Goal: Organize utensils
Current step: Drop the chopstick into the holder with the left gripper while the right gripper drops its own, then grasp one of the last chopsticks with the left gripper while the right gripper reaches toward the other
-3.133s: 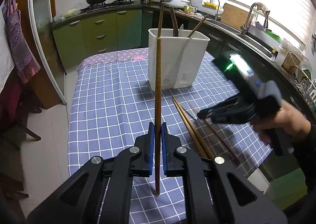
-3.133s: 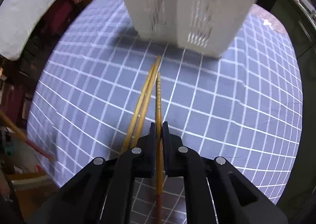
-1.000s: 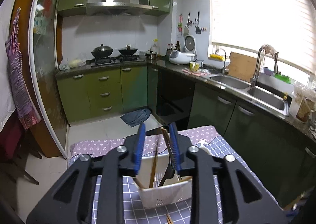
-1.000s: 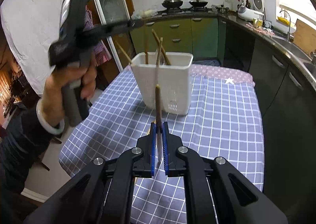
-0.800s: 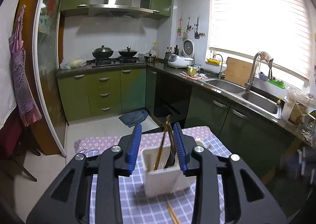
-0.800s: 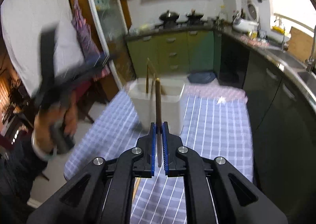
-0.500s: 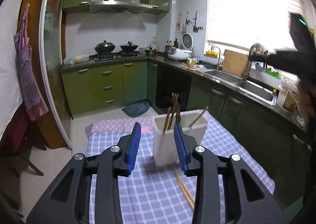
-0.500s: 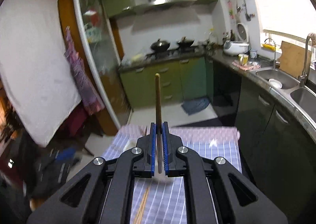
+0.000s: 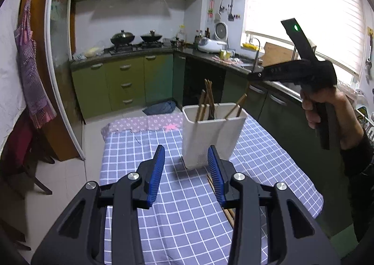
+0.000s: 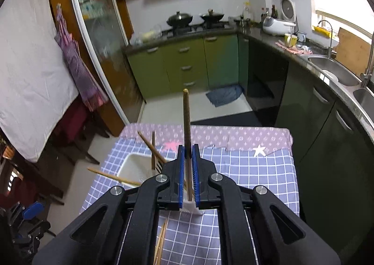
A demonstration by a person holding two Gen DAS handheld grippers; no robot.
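Note:
A white utensil holder (image 9: 211,134) stands on the checked tablecloth (image 9: 187,213) with several brown chopsticks and a dark utensil in it. My left gripper (image 9: 186,172) is open and empty, held in front of the holder. My right gripper (image 10: 188,171) is shut on a brown chopstick (image 10: 186,122) and holds it upright above the holder (image 10: 133,166). In the left wrist view the right gripper (image 9: 254,75) is high up, right of the holder. More chopsticks lie on the cloth (image 9: 228,211), partly hidden by the left fingers; they also show in the right wrist view (image 10: 161,244).
The table is small, with its edges close on all sides. Green cabinets (image 9: 121,85) and a stove with two woks (image 9: 136,39) stand behind. A counter with a sink (image 10: 339,73) runs along the right. A blue cloth (image 10: 224,95) lies on the floor.
The left gripper dropped its chopstick into the holder, opened and drew back. The right gripper lifted its chopstick off the cloth and carried it up over the holder.

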